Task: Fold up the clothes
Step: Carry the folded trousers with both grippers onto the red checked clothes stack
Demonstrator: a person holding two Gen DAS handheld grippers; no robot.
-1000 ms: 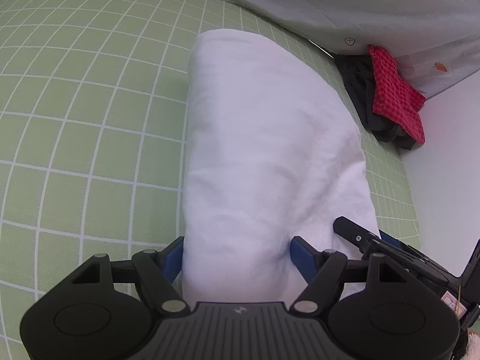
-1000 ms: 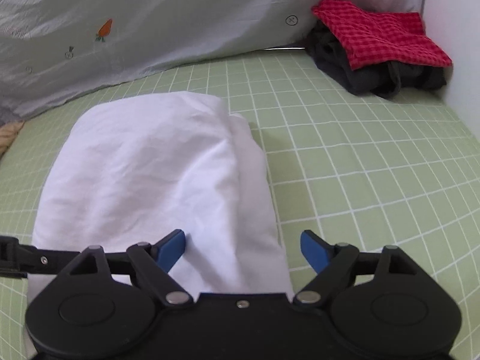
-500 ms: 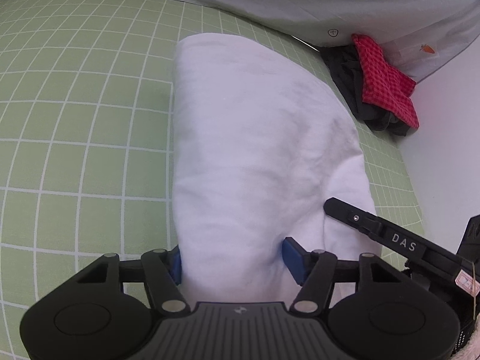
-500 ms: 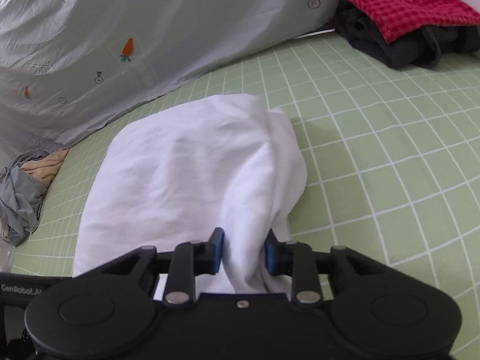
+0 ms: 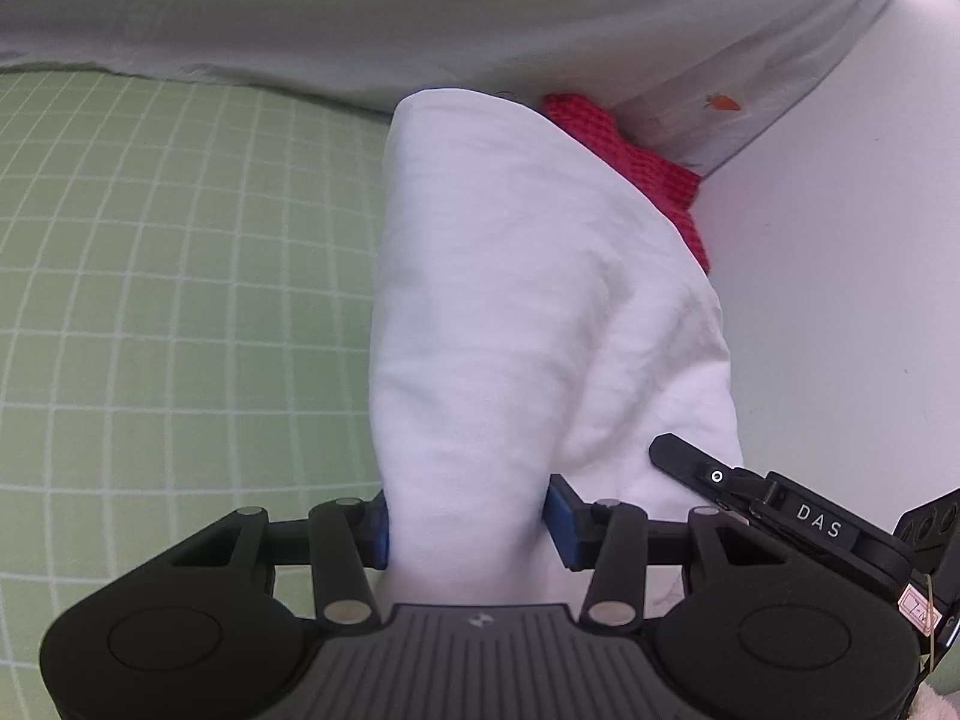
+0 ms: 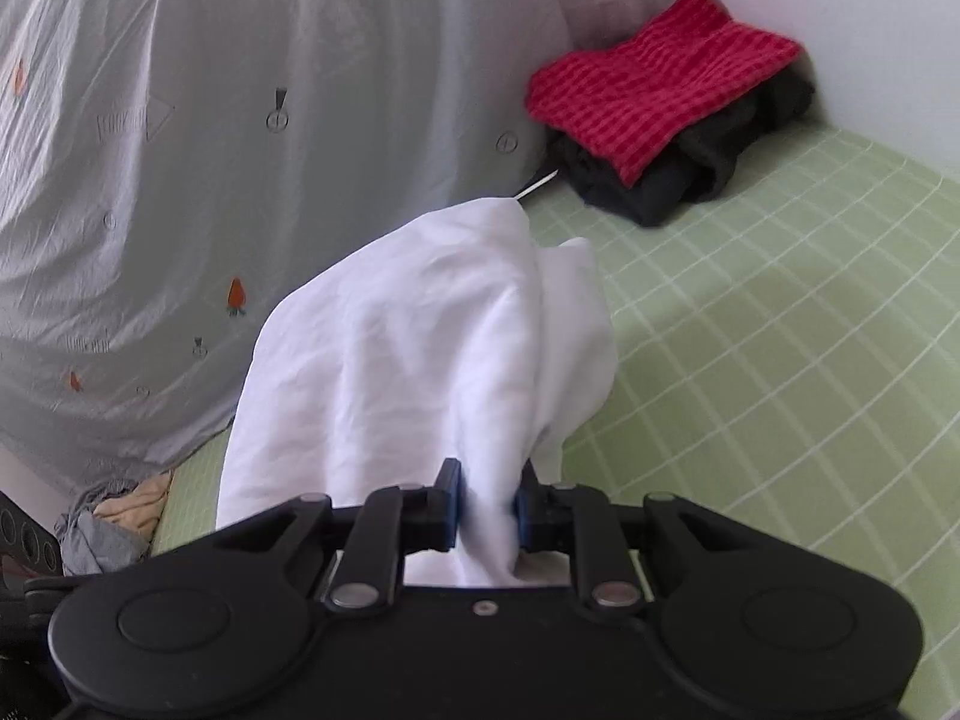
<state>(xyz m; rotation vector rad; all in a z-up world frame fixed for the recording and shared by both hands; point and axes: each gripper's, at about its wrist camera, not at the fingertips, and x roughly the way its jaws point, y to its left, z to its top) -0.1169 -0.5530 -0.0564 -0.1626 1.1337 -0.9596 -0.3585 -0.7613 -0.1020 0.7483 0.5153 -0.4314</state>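
Note:
A folded white garment point(image 5: 516, 300) hangs lifted above the green checked bed sheet point(image 5: 180, 276), held at its near edge by both grippers. My left gripper point(image 5: 474, 522) has its blue pads pressed against a thick fold of the cloth. My right gripper point(image 6: 487, 504) is shut tight on a pinch of the same white garment point(image 6: 432, 348). The right gripper's body point(image 5: 798, 522) shows at the lower right of the left wrist view.
A red checked cloth point(image 6: 654, 90) lies on a dark garment point(image 6: 690, 174) in the far corner by the white wall point(image 5: 840, 240). A grey carrot-print sheet point(image 6: 210, 150) hangs behind. A grey and beige clothes heap point(image 6: 108, 528) lies at the left.
Both grippers closed on the garment's near edge, the right one first, then raised it off the sheet and carried it toward the far corner with the red cloth.

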